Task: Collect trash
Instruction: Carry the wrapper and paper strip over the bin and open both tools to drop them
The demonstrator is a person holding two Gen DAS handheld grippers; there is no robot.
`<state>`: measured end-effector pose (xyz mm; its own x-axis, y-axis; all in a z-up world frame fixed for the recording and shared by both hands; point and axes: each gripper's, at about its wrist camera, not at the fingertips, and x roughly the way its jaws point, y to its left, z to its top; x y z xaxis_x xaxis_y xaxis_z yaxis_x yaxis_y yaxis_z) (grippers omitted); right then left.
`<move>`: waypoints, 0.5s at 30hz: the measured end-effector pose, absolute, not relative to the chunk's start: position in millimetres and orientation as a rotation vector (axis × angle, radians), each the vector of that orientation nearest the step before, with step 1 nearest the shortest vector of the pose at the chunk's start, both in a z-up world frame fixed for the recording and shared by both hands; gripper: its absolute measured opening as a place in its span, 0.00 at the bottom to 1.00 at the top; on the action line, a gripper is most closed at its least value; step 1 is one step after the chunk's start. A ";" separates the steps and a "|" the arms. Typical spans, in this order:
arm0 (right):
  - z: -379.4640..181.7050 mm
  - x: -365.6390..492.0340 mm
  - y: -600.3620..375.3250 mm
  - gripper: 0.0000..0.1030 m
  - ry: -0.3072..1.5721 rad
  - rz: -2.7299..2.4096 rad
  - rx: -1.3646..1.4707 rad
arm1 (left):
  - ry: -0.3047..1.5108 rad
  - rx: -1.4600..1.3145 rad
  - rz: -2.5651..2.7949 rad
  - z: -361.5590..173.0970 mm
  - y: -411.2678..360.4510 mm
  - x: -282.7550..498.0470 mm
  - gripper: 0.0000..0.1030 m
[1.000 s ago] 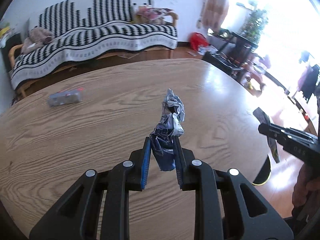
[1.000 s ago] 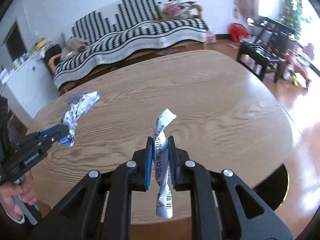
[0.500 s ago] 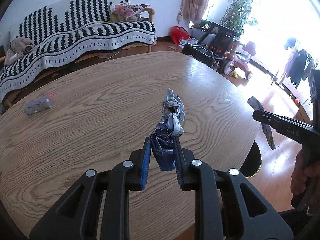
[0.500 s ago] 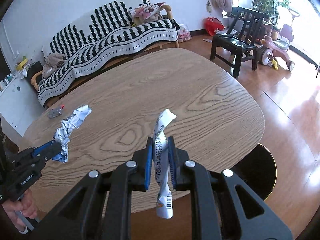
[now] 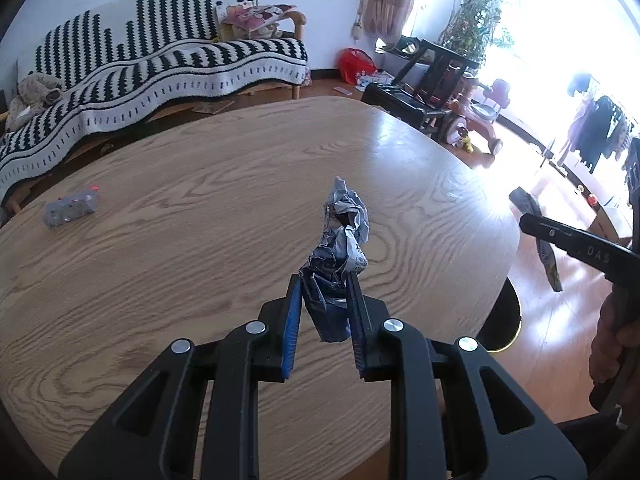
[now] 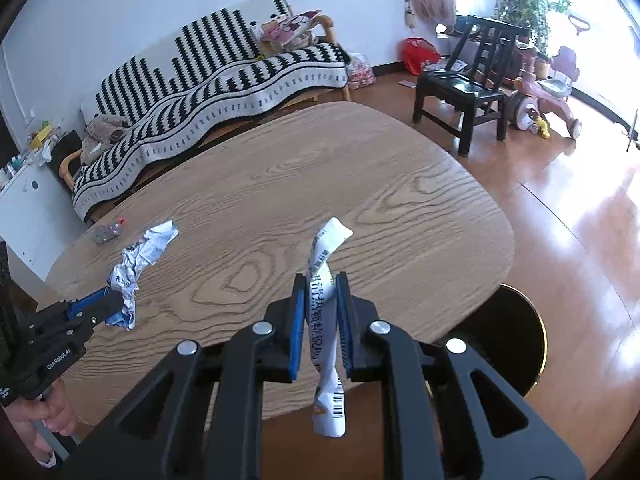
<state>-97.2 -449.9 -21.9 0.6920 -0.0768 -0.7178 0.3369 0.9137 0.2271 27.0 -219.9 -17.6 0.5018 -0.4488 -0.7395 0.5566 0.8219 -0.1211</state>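
Note:
My left gripper is shut on a crumpled silver and blue wrapper and holds it above the oval wooden table. It also shows in the right wrist view, with the wrapper sticking up. My right gripper is shut on a twisted white wrapper with a barcode, held above the table's near right edge. It shows at the right of the left wrist view. A small grey packet lies on the table's far left.
A black round bin with a gold rim stands on the floor under the table's right edge. A striped sofa is behind the table. A black chair and a pink ride-on toy stand at the right.
Both grippers have risen and drawn back from the table, each with its wrapper still held. The bin under the table's edge shows more fully in the right wrist view.

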 end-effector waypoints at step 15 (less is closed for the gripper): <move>-63.0 -185.4 -544.5 0.15 0.804 -0.425 0.456 | 0.892 0.245 -0.842 -51.7 -347.4 -33.1 0.21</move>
